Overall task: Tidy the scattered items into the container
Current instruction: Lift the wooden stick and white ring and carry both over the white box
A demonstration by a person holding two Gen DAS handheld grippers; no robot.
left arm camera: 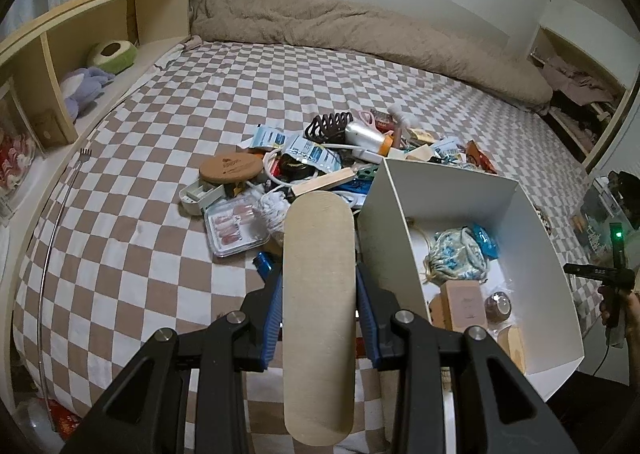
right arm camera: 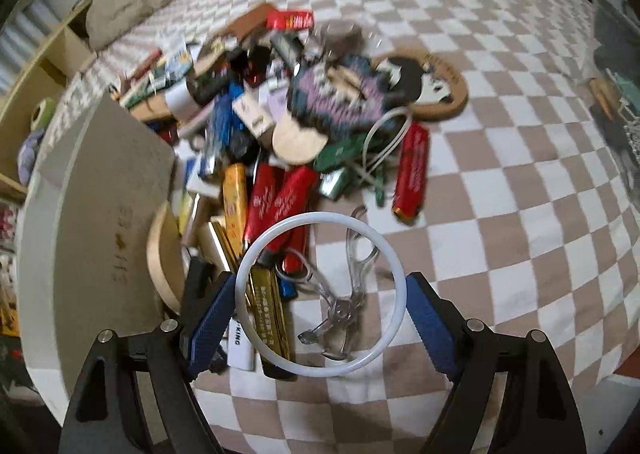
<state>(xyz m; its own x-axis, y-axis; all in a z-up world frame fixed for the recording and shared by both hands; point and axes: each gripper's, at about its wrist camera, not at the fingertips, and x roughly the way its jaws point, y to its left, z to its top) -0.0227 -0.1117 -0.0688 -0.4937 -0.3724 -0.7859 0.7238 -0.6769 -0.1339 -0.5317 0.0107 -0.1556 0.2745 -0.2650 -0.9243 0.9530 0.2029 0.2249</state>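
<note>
L wrist: jaws clamp pale oblong wood board (left arm camera: 319,294). R jaws grip thin white ring (right arm camera: 321,295).

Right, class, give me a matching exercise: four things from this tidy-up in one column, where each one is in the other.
1 flat wooden board
2 white ring
3 blue-patterned pouch
4 brown hair claw

A inside white box
B clamped in left gripper
C on the clutter pile
D between right gripper's pads

Pairs: 1-B, 2-D, 3-A, 4-C.
</note>
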